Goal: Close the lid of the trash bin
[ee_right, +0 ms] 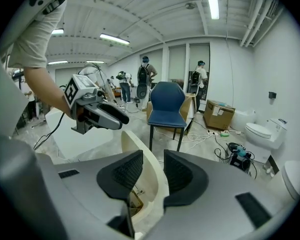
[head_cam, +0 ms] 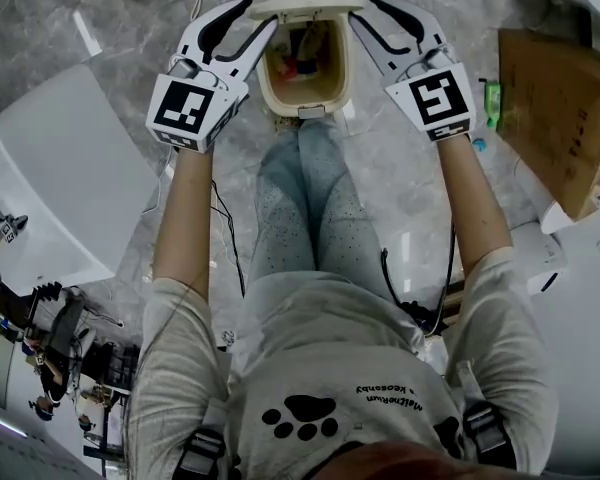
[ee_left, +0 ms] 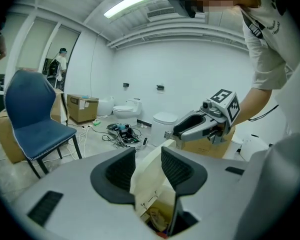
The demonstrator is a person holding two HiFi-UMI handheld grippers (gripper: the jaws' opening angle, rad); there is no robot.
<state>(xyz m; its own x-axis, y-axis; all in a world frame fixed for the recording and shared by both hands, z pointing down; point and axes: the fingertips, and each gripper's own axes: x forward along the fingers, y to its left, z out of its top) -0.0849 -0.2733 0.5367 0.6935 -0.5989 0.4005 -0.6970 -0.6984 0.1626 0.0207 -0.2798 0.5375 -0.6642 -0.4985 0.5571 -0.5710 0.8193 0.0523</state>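
A blue chair (ee_right: 167,106) stands near a cardboard box (ee_right: 219,115) (toilet (ee_right: 262,132) beyond).

I'm looking into what seems a bare test room or workshop, not a home. The floor (head_cam: 110,18) is grey marble-look stone, the walls are plain white, and strip lights (ee_left: 127,3) hang under exposed ducts and pipes. Several toilets (ee_left: 126,110) stand loose on the floor, unplumbed as far as I can tell. Beside them I see cardboard boxes (ee_left: 82,107), a tangle of cables and tools (ee_left: 121,133) and a lone blue chair (ee_right: 167,104). People with backpacks (ee_right: 145,76) stand near a doorway.
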